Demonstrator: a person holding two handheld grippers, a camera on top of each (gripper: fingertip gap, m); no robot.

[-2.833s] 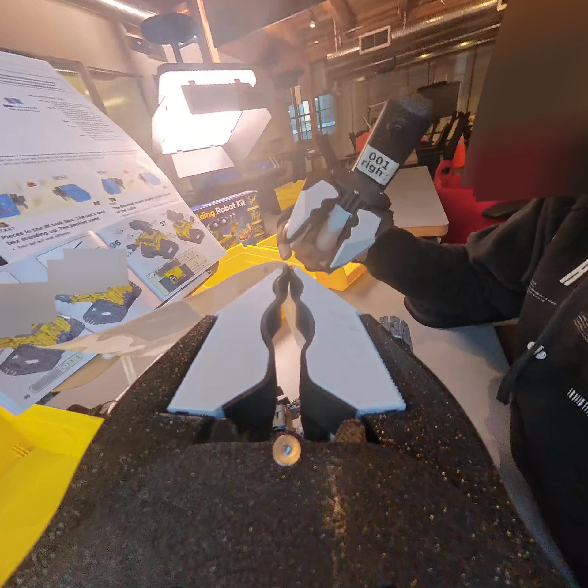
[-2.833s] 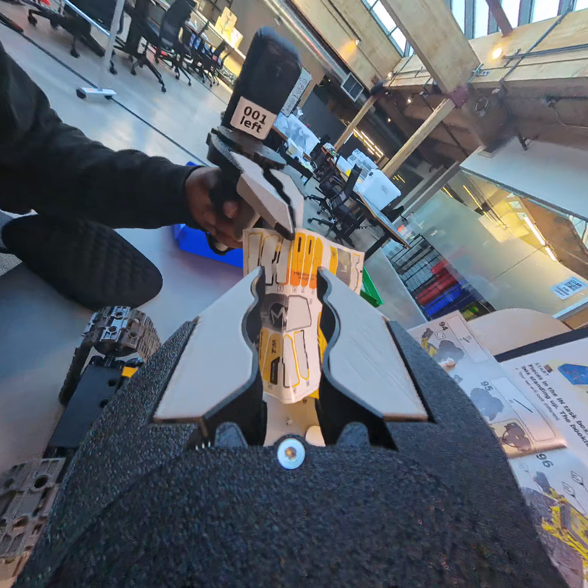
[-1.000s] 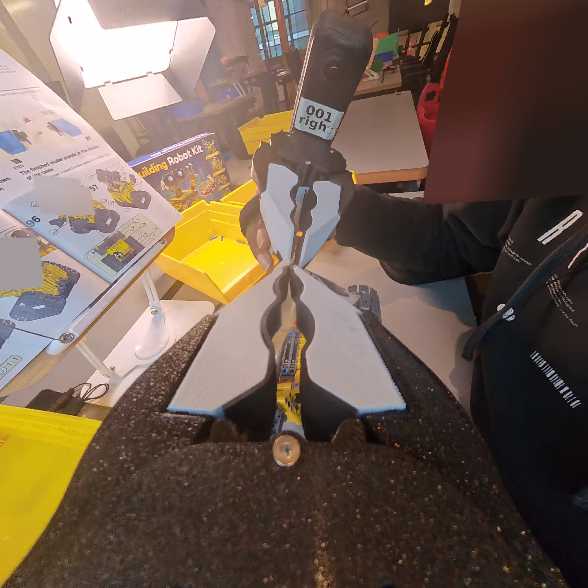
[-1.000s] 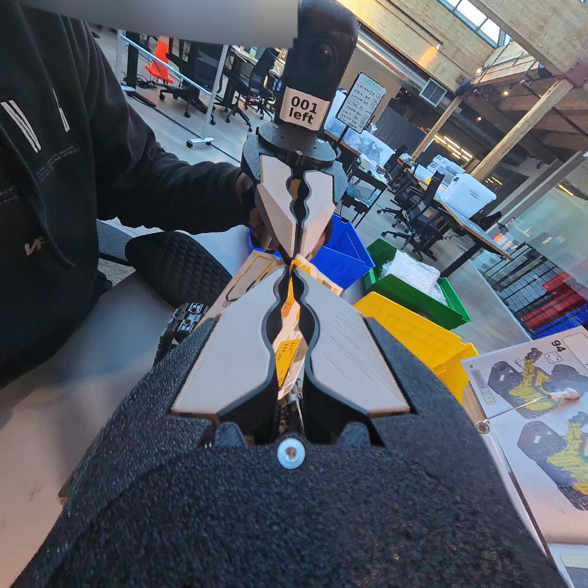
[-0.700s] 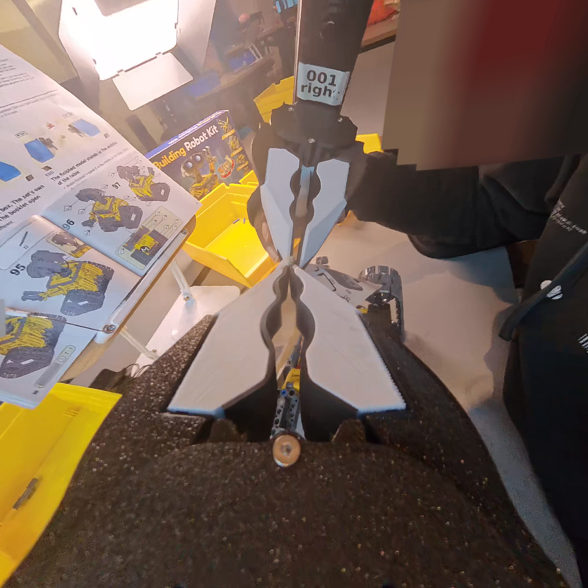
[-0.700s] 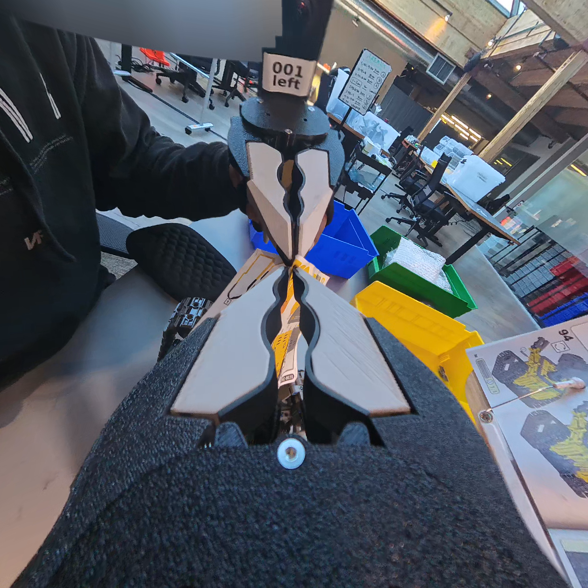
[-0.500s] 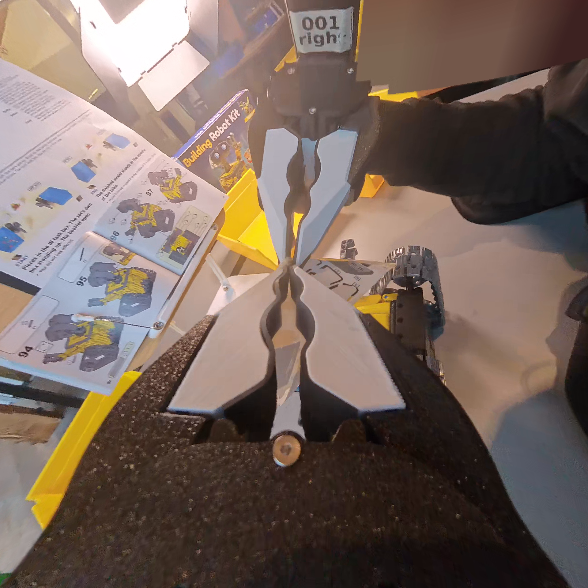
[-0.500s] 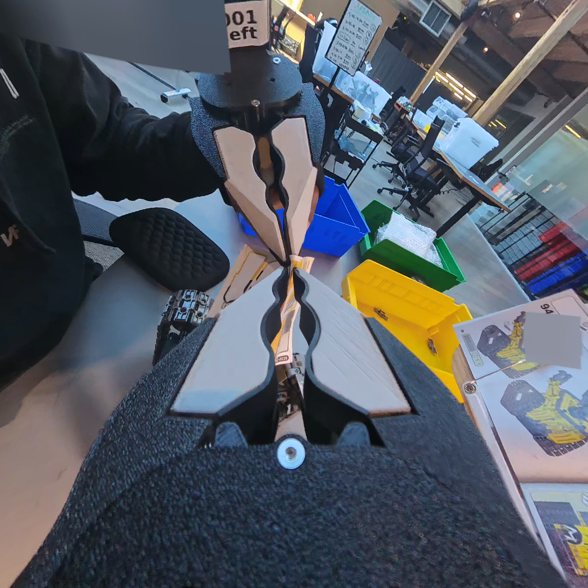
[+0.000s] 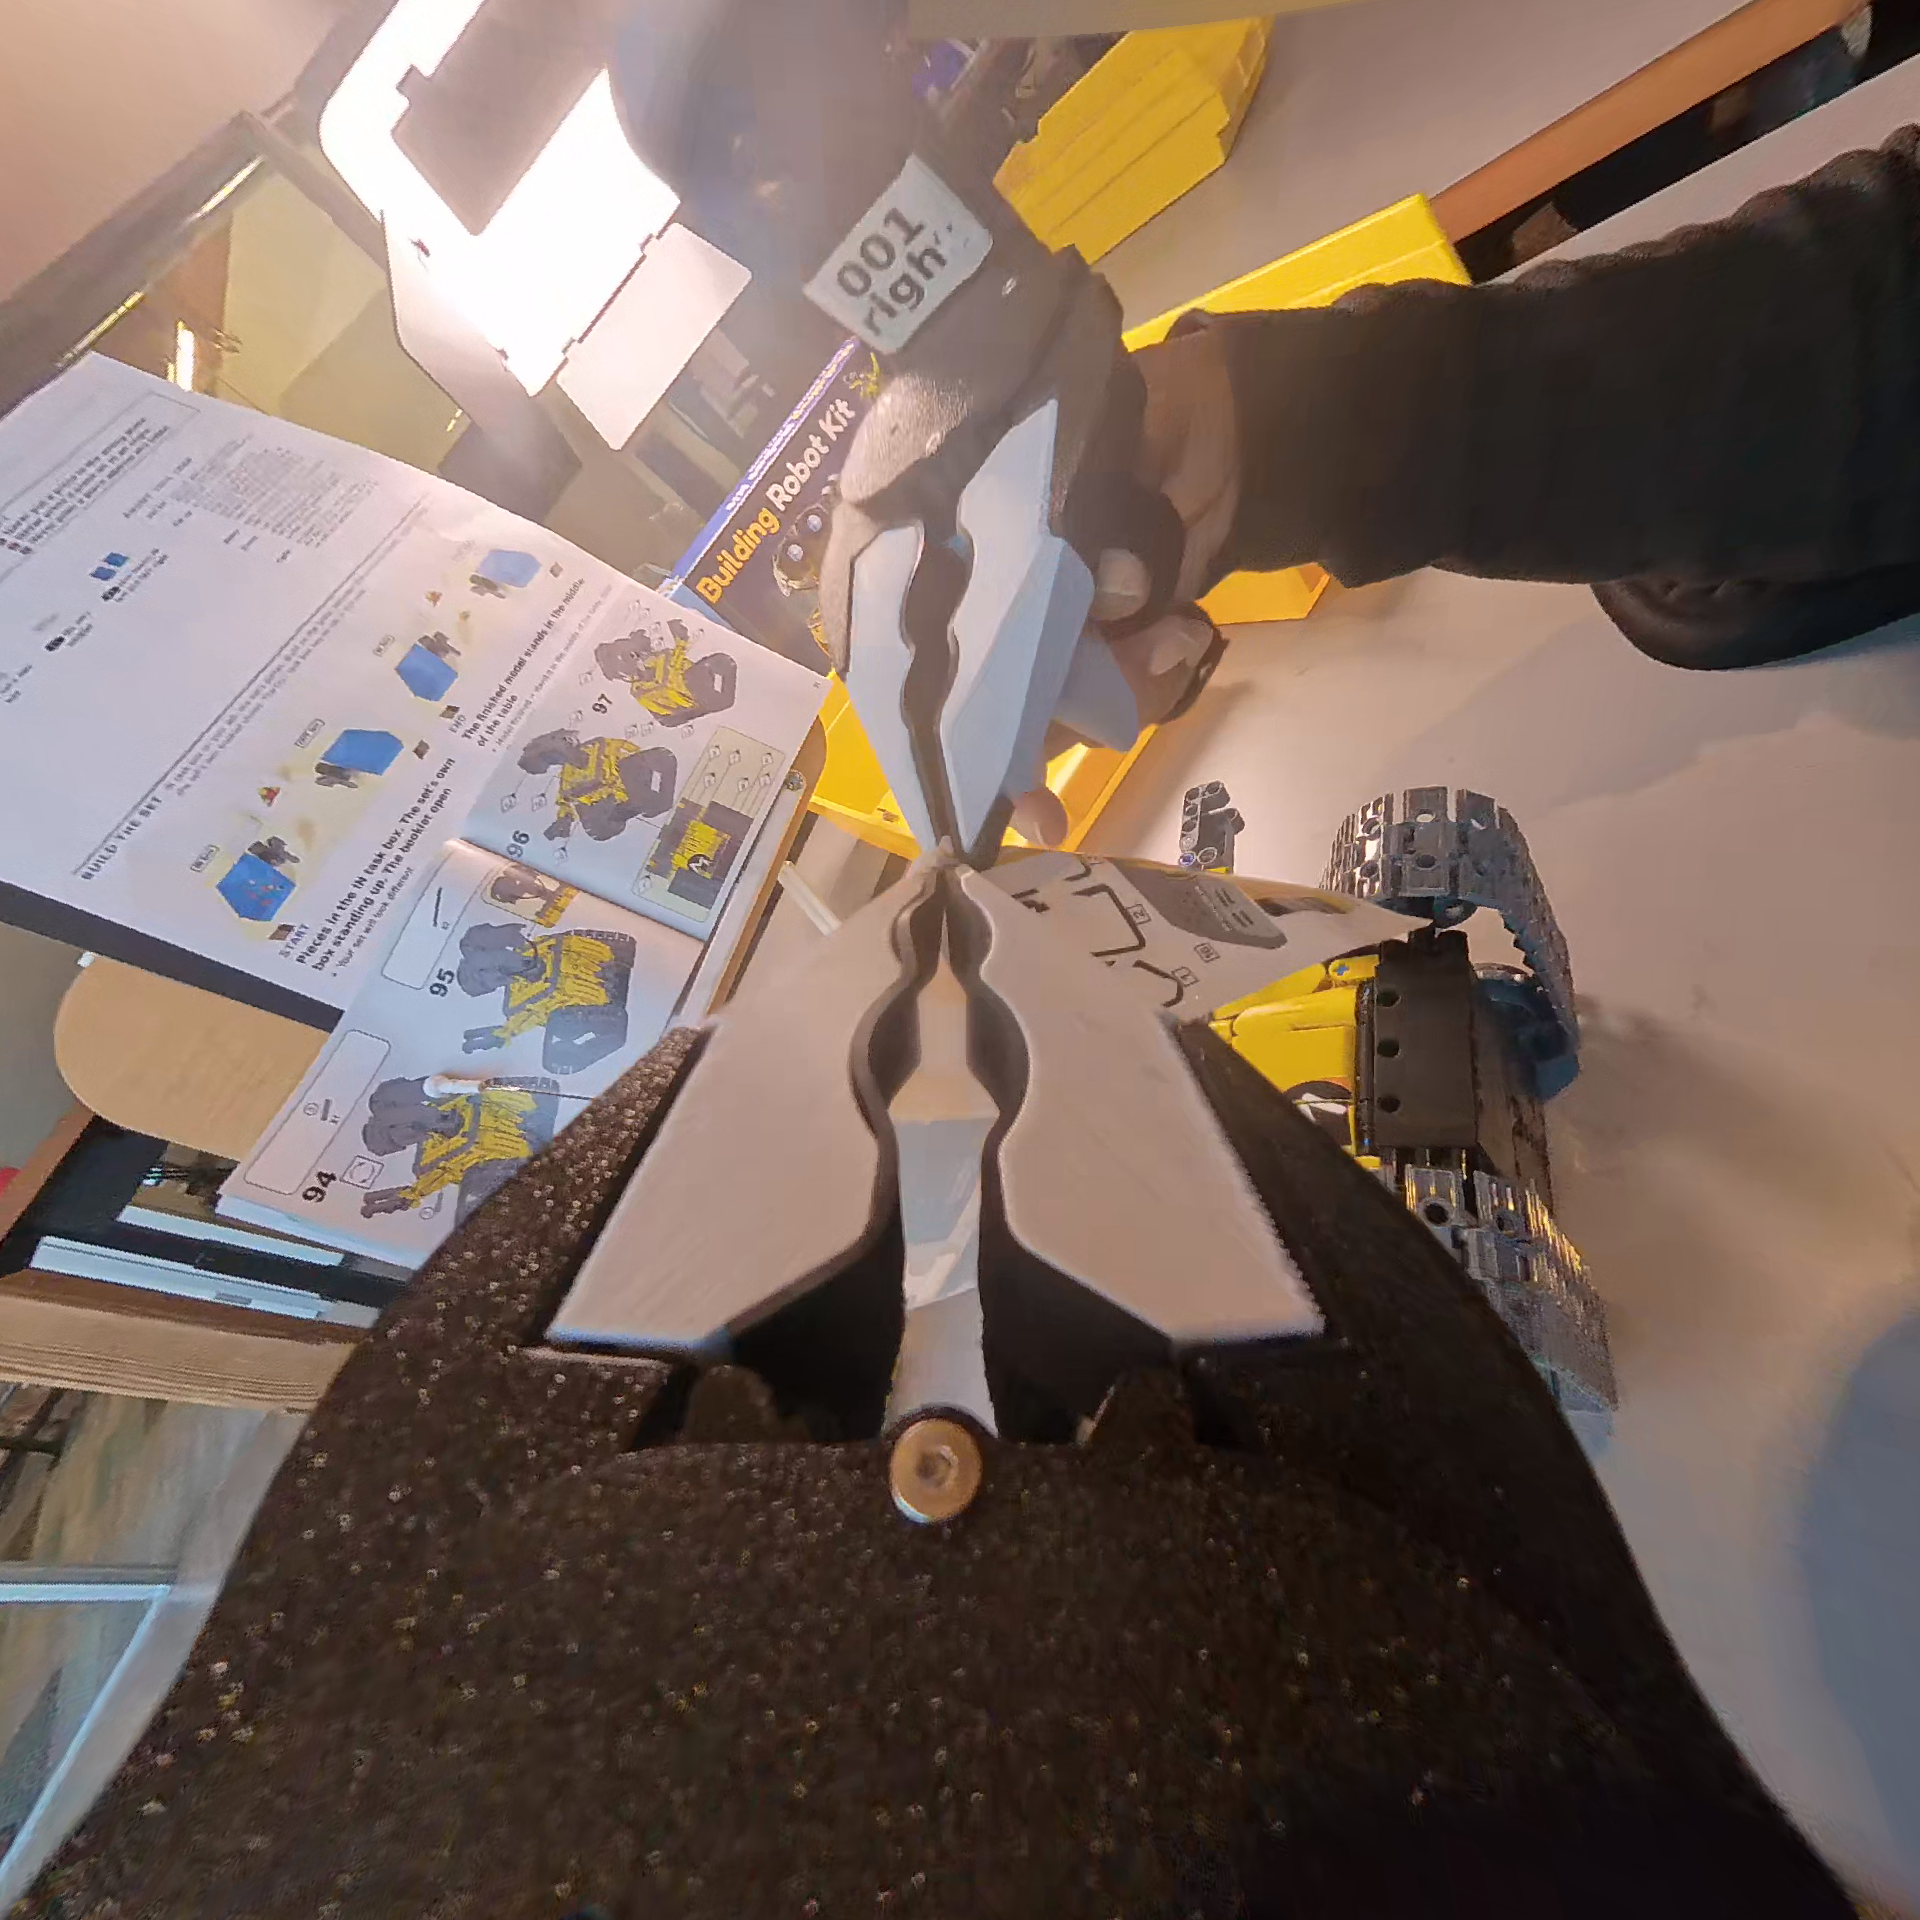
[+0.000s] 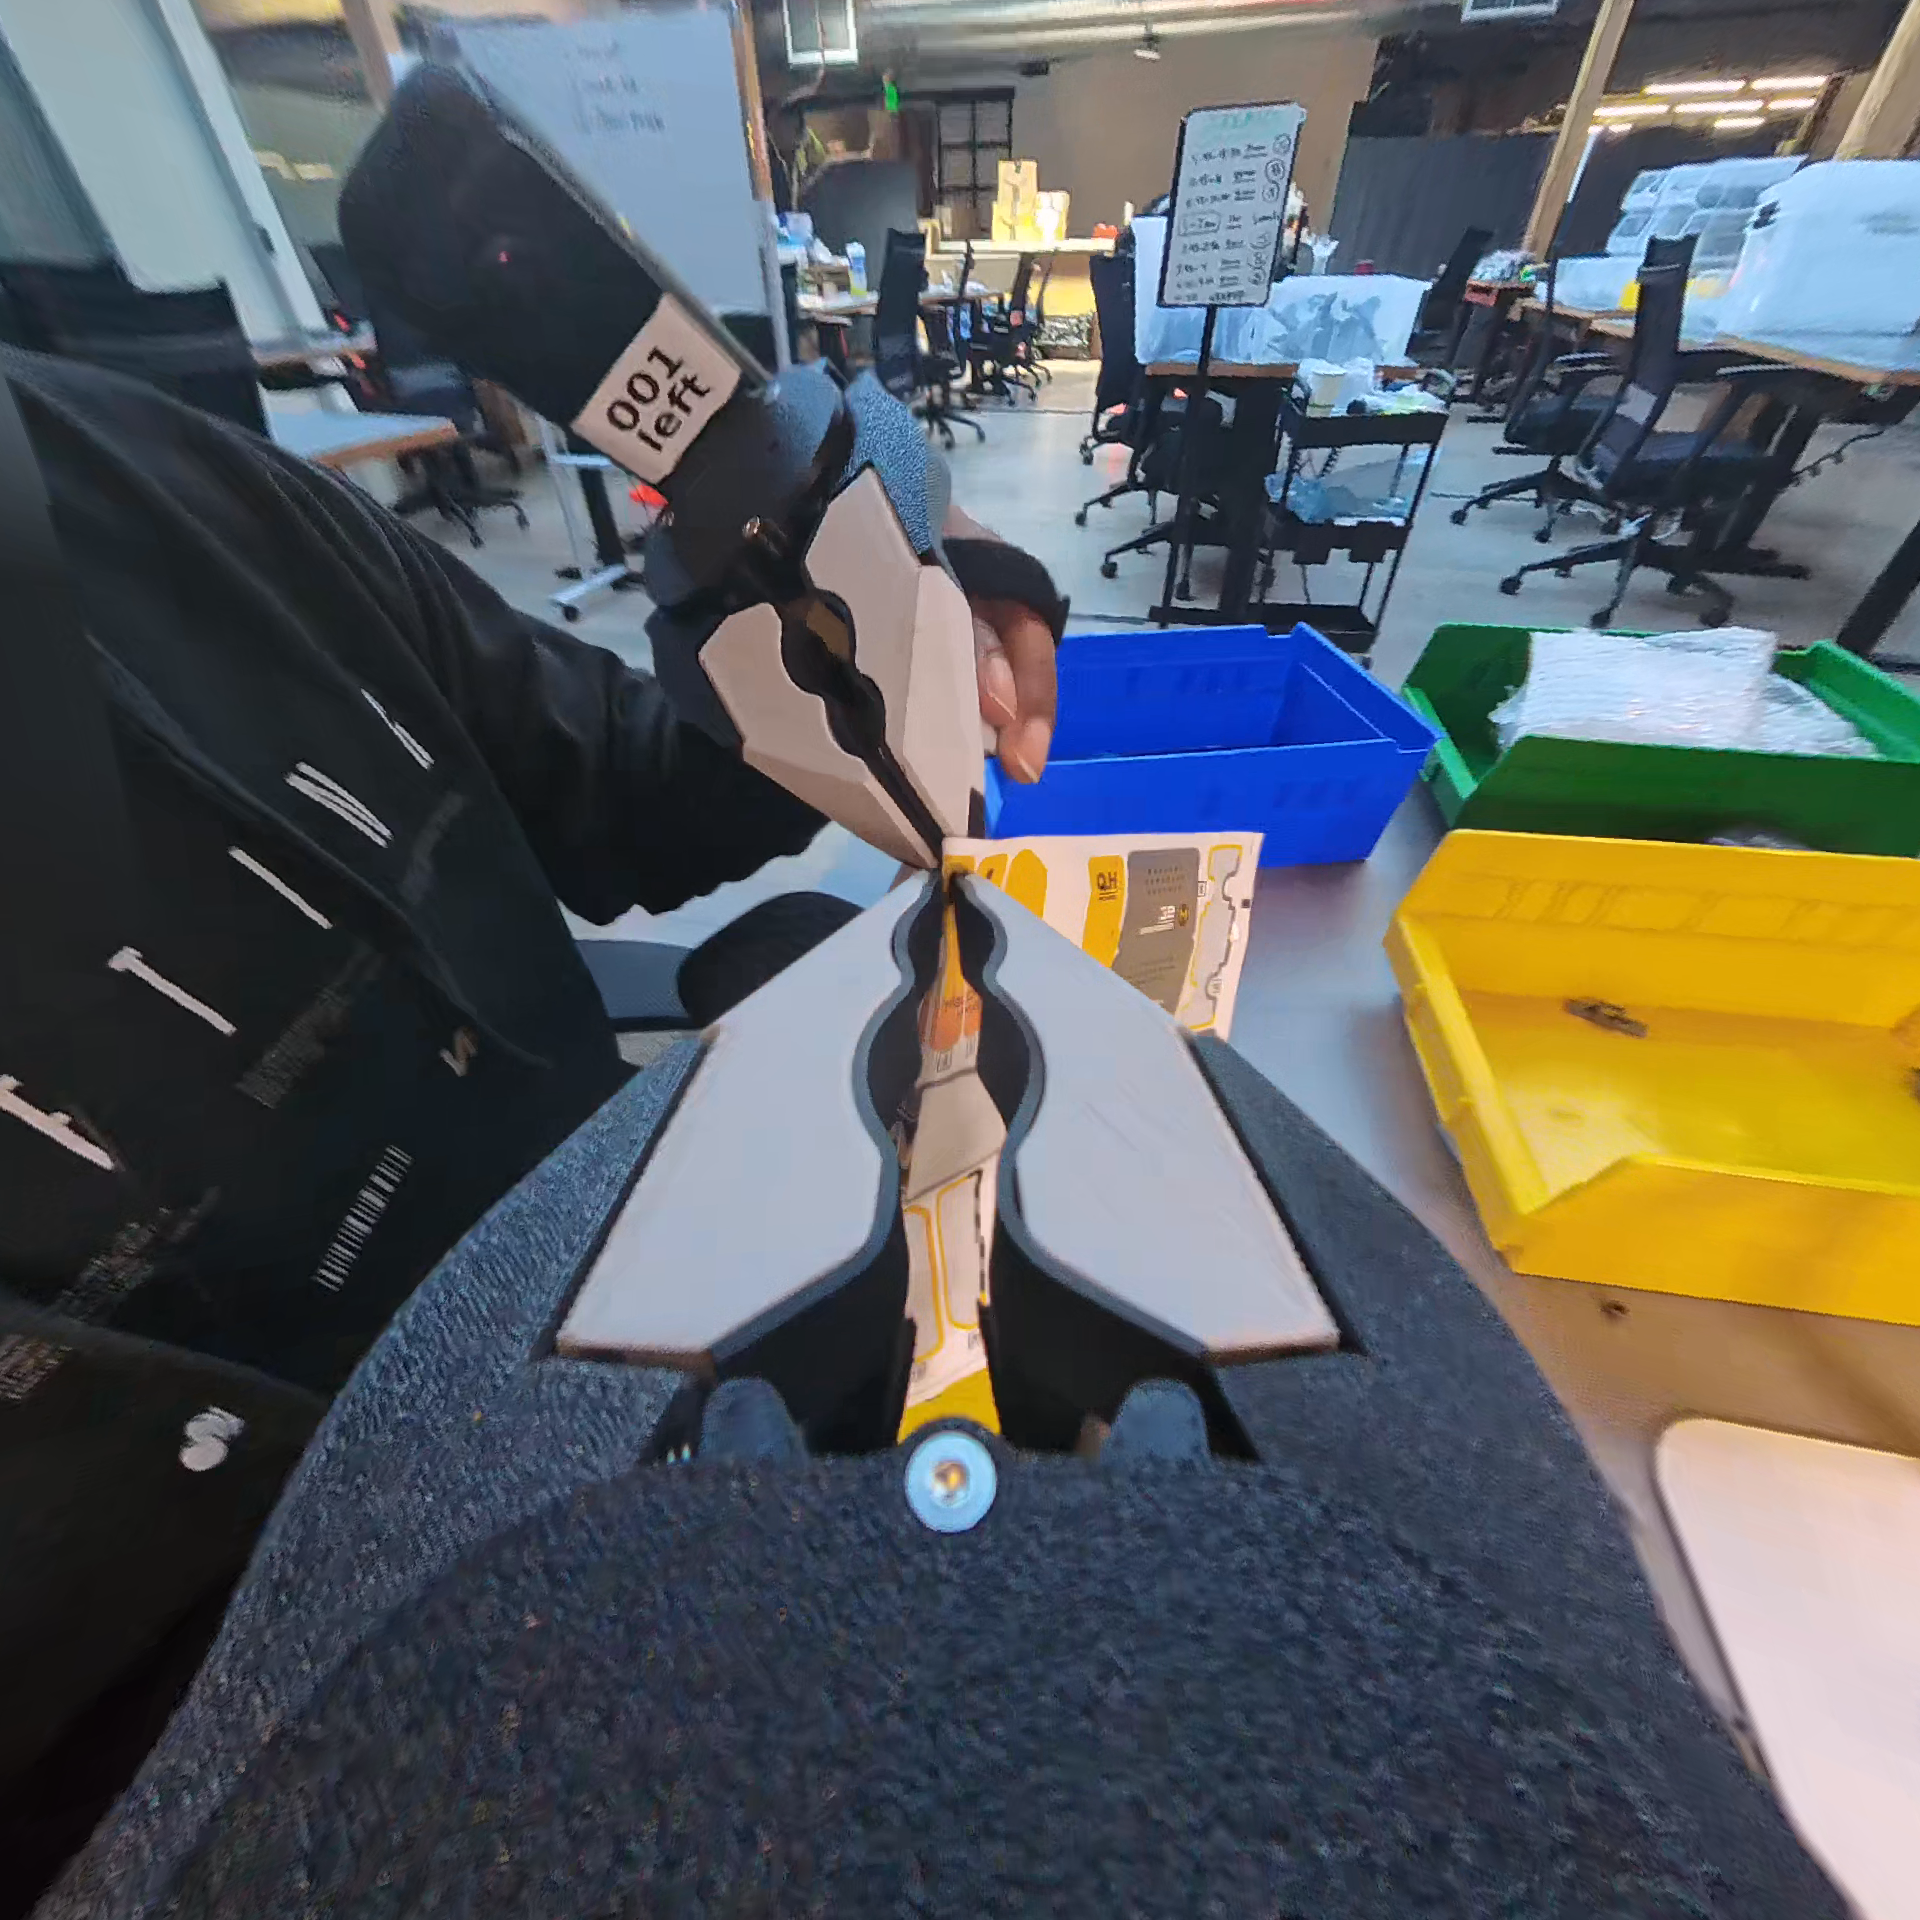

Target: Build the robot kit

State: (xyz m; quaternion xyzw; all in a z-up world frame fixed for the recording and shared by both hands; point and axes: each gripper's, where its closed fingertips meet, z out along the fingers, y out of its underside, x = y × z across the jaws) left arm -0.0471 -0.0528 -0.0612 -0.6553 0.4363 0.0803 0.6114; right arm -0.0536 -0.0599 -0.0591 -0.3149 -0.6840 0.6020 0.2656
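A sticker sheet with yellow, orange and grey decals (image 10: 1153, 914) is pinched by both grippers at one corner. In the left wrist view its pale back (image 9: 1195, 920) fans out to the right. My left gripper (image 9: 945, 881) is shut on the sheet. My right gripper (image 10: 948, 883) is shut on it too, with part of the sheet running back between its fingers. The two grippers meet tip to tip: the right gripper (image 9: 951, 847) comes from above in the left wrist view, and the left gripper (image 10: 928, 850) from the upper left in the right wrist view. A yellow and black tracked model (image 9: 1455, 1039) sits on the table below the sheet.
An open instruction booklet (image 9: 416, 727) stands on a holder at the left, with a kit box (image 9: 774, 509) and a bright lamp (image 9: 540, 208) behind it. A blue bin (image 10: 1195, 727), a green bin (image 10: 1662, 748) and a yellow bin (image 10: 1662, 1091) stand on the grey table. A person's dark sleeve (image 9: 1558, 436) is near. The grippers are tip to tip, or close to it.
Both grippers stay shut on the sticker sheet, tip to tip. They have tilted and swung, so both views have rolled and more of the sheet fans out sideways.
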